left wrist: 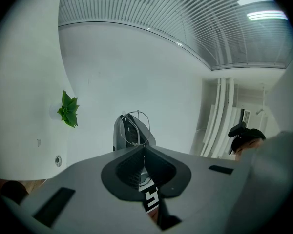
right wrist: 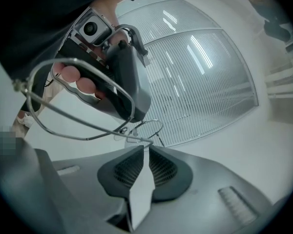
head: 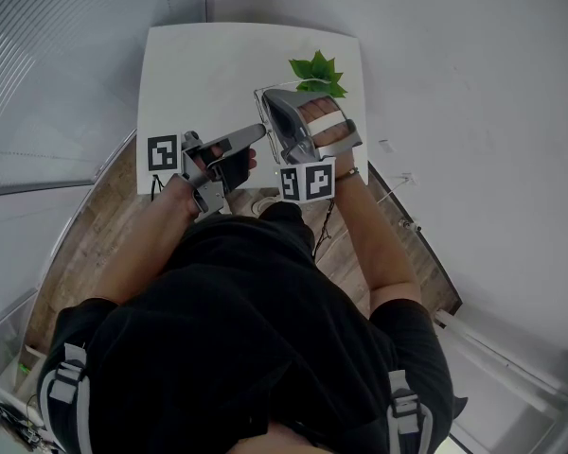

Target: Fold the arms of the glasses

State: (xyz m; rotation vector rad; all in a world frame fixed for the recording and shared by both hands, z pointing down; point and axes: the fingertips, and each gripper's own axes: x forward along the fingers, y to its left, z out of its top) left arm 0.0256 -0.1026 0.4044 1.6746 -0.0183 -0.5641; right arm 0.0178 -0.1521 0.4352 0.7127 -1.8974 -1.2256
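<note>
Thin wire-framed glasses (head: 260,112) hang in the air above the white table (head: 199,64), held between both grippers. My left gripper (head: 258,131) comes in from the left and my right gripper (head: 265,97) from the right, their tips close together. In the left gripper view the left gripper (left wrist: 143,148) is shut on the wire of the glasses (left wrist: 138,112), with the right gripper (left wrist: 130,133) just behind. In the right gripper view the right gripper (right wrist: 144,147) pinches a thin arm of the glasses (right wrist: 88,120) at its tips; the left gripper (right wrist: 136,116) holds the frame beyond.
A small green plant (head: 317,72) stands at the table's far right edge and also shows as the plant (left wrist: 68,109) in the left gripper view. Wooden floor (head: 85,244) lies below the table. The person's body fills the lower head view.
</note>
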